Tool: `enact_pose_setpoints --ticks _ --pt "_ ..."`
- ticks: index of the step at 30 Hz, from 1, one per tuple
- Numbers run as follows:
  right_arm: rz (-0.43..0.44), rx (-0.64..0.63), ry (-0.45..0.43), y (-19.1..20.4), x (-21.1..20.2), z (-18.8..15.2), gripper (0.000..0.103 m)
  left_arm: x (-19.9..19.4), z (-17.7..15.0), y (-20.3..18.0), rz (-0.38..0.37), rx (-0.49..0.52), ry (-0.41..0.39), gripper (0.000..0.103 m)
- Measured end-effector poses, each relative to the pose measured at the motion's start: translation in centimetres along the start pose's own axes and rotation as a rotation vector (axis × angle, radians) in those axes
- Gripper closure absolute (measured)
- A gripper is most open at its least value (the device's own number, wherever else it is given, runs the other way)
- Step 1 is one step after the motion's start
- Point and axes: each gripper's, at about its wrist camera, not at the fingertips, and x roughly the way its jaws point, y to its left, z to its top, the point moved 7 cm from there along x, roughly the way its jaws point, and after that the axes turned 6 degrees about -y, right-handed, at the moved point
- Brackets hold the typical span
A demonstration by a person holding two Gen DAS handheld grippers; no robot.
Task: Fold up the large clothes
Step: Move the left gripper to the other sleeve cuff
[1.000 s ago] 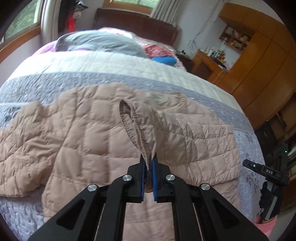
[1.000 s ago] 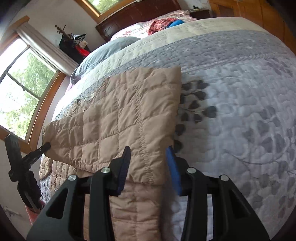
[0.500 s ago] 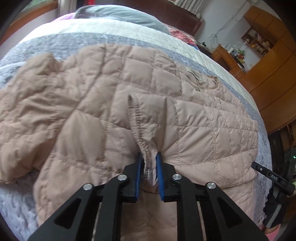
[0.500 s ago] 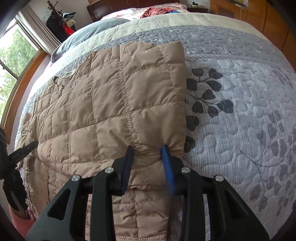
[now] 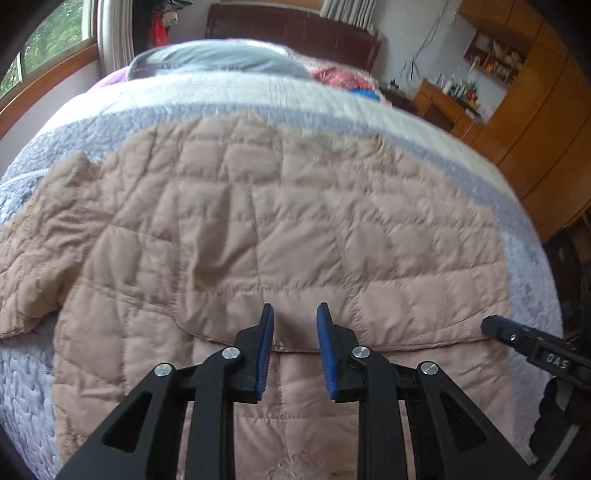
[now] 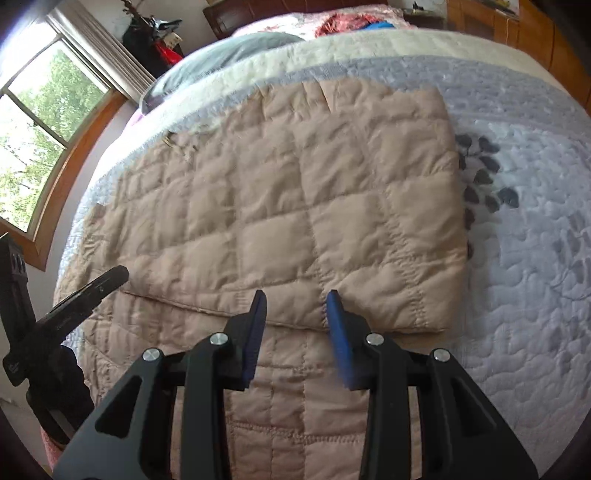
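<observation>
Quilted beige jacket (image 5: pixel 280 236) lying flat on the grey quilted bedspread (image 5: pixel 532 273), one panel folded over so that its stitched edge runs crosswise just in front of both of my grippers. In the right wrist view the same jacket (image 6: pixel 295 206) shows that folded panel ending in a straight side edge, with the bedspread's (image 6: pixel 535 258) dark leaf print just beside that edge. An unfolded sleeve (image 5: pixel 33 258) spreads off the jacket's left side onto the bedspread.

My left gripper (image 5: pixel 294 325) has its blue-padded jaws spread apart with nothing between them, poised over the folded edge; I cannot tell whether the fingertips touch the fabric. My right gripper (image 6: pixel 296 308) is likewise parted and empty, over the same edge nearer the jacket's right side.

Beyond the jacket's far edge: a grey pillow (image 5: pixel 221 61), a dark wooden headboard (image 5: pixel 291 29) and red-patterned bedding (image 6: pixel 341 22). A window (image 6: pixel 40 125) lies left of the jacket; wooden cabinets (image 5: pixel 535 107) stand right.
</observation>
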Motion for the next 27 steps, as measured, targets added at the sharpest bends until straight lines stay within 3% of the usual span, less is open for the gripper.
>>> enact_pose_setpoints --ticks 3,8,10,13,18,22,27 --pt "-0.006 -0.009 0.032 -0.1 1.9 -0.6 0.071 2.0 -1.0 0.6 -0.017 0.010 0.018 0.079" --pt "-0.013 -0.075 0.060 1.2 1.6 0.2 0.069 0.7 -0.2 0.6 -0.046 0.022 0.024 0.080" --pt "0.024 -0.098 -0.006 2.3 0.0 2.2 0.068 -1.0 1.6 0.1 -0.051 0.040 -0.046 0.079" --pt "-0.001 -0.086 -0.060 2.6 -0.4 5.5 0.064 -1.3 4.1 -0.9 -0.025 0.075 -0.098 0.067" --pt "-0.023 -0.036 -0.055 1.5 3.5 10.2 0.064 3.9 5.6 -0.8 0.005 0.048 -0.012 0.066" --pt "-0.043 -0.007 0.029 -0.7 7.3 10.5 0.066 6.2 5.5 -0.5 -0.017 0.049 0.011 0.066" --pt "-0.063 -0.031 0.023 -0.1 7.6 9.9 0.066 6.2 5.2 -0.4 -0.026 0.057 0.018 0.066"
